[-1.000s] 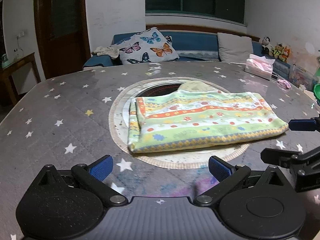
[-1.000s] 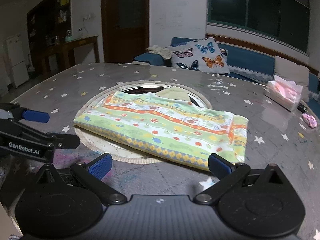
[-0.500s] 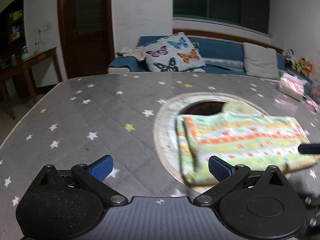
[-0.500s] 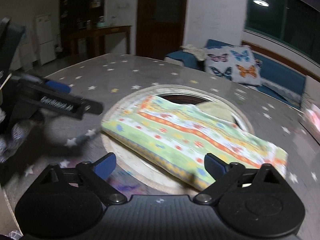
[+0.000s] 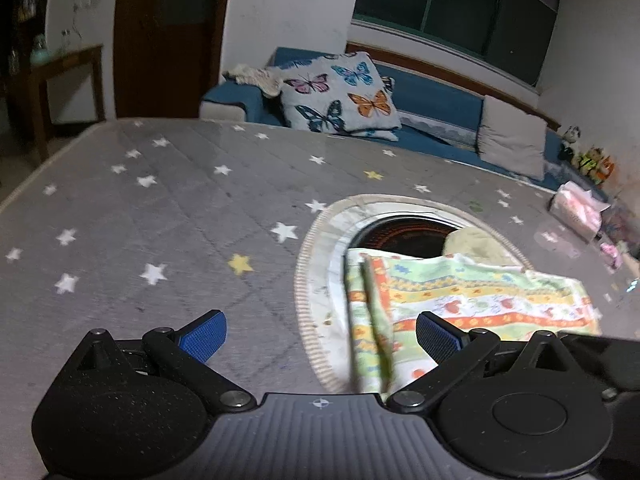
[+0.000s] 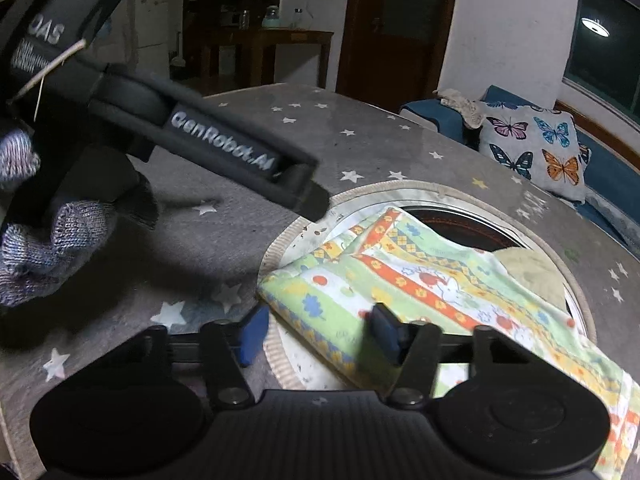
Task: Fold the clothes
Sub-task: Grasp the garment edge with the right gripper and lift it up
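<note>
A folded green, yellow and orange patterned cloth (image 5: 472,300) lies over the round opening in the middle of the star-print table (image 5: 160,208). My left gripper (image 5: 320,332) is open and empty at the cloth's left end. In the right wrist view the same cloth (image 6: 420,280) lies ahead. My right gripper (image 6: 316,334) is open but partly closed, with the cloth's near corner between its blue pads. The left gripper's body (image 6: 224,152) and a gloved hand (image 6: 36,248) show at upper left there.
A round hole with a dark rim (image 5: 404,228) lies under the cloth. A pink tissue pack (image 5: 576,208) sits at the table's far right. A blue sofa with a butterfly cushion (image 5: 340,96) stands behind the table.
Both grippers have swung left along the cloth to its left end. The right gripper's jaws have narrowed around the cloth's corner. The left gripper stays open.
</note>
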The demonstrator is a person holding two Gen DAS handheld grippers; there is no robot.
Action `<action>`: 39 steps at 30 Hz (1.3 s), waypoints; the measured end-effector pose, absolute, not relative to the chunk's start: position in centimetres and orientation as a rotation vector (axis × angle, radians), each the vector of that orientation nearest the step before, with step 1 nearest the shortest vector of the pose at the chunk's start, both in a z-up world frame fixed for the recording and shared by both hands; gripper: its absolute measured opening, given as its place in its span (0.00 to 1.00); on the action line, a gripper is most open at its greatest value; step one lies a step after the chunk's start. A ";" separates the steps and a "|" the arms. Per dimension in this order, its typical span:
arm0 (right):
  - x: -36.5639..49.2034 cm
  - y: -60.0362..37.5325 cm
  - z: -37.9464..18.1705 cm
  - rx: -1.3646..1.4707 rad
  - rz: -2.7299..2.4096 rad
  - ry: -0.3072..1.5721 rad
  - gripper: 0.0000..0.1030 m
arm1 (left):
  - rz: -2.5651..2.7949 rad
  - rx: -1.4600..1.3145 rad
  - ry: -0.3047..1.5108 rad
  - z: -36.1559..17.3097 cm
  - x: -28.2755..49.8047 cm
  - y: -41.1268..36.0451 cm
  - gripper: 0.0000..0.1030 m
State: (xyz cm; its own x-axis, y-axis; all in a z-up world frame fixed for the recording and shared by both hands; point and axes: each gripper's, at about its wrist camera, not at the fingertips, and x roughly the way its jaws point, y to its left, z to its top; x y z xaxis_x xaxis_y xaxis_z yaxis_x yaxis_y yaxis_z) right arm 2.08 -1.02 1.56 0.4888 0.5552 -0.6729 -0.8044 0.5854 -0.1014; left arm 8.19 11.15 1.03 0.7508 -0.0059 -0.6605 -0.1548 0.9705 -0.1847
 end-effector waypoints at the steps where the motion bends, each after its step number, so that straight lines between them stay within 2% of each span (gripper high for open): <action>1: 2.2 -1.0 1.5 -0.436 0.859 0.640 0.36 | 0.071 -0.251 0.725 1.0 8.5 11.1 1.00; 2: 2.3 -1.0 1.4 -0.435 0.859 0.642 0.30 | 0.063 -0.263 0.732 0.9 8.8 11.1 1.00; 3: 2.7 -1.2 1.5 -0.416 0.865 0.654 0.29 | 0.055 -0.275 0.739 0.8 9.0 11.0 1.00; 5: 2.9 -1.6 1.8 -0.389 0.871 0.658 0.19 | 0.041 -0.295 0.752 0.6 9.5 10.9 1.00; 6: 2.9 -1.7 1.9 -0.378 0.875 0.658 0.17 | 0.037 -0.301 0.758 0.4 9.8 10.7 1.00; 19: 3.4 -2.8 2.6 -0.294 0.900 0.666 0.10 | 0.021 -0.308 0.794 -0.4 11.5 9.9 0.99; 23: 3.6 -3.3 3.1 -0.268 0.904 0.663 0.09 | 0.004 -0.335 0.799 -0.7 11.7 9.9 0.94; 30: 4.2 -3.9 3.3 -0.227 0.911 0.684 0.10 | -0.009 -0.360 0.812 -0.9 12.1 10.0 0.73; 33: 4.4 -4.1 3.1 -0.212 0.913 0.694 0.11 | -0.005 -0.351 0.816 -1.1 12.3 10.0 0.67; 39: 5.2 -5.8 3.6 -0.178 0.909 0.720 0.14 | 0.011 -0.329 0.811 -1.2 12.4 10.2 0.61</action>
State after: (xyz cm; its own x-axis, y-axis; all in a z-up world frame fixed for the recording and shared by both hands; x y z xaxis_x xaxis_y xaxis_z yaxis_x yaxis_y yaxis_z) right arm 5.18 -5.84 3.60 0.4009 0.6575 -0.6379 -0.7714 0.6179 0.1520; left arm 12.36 10.22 -1.22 0.6913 -0.1154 -0.7133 -0.1348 0.9492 -0.2842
